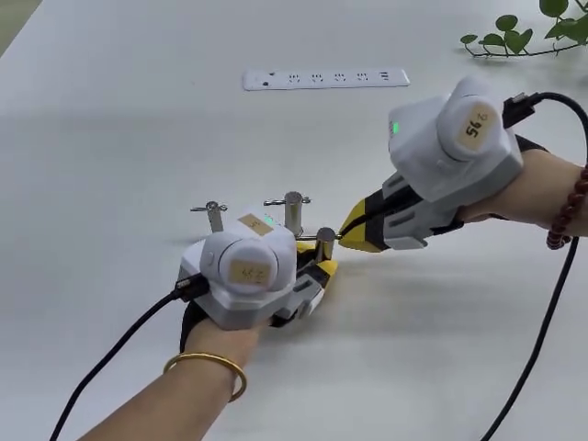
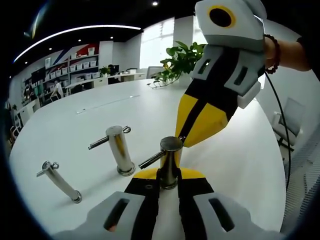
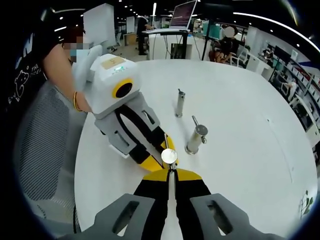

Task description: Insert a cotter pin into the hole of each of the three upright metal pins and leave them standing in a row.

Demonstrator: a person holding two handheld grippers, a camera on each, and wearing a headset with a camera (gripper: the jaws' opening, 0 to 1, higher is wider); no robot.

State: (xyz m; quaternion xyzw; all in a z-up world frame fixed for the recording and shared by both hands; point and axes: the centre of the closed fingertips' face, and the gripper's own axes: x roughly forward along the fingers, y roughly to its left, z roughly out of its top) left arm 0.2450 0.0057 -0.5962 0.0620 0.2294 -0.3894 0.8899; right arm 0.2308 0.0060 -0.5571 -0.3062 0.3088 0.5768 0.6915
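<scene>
Steel shows at the centre of the head view: the left gripper (image 1: 317, 268) clamps the base of the nearest metal pin (image 1: 324, 241), which stands upright on the white table (image 1: 138, 138). The right gripper (image 1: 347, 230), its jaws pinched together on a cotter pin (image 2: 151, 160), meets that pin's head. To its left stand the middle pin (image 1: 293, 209) and the far pin (image 1: 214, 217), each already cottered.

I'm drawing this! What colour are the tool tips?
Yellow. The right tool shows it best in the left gripper view.
</scene>
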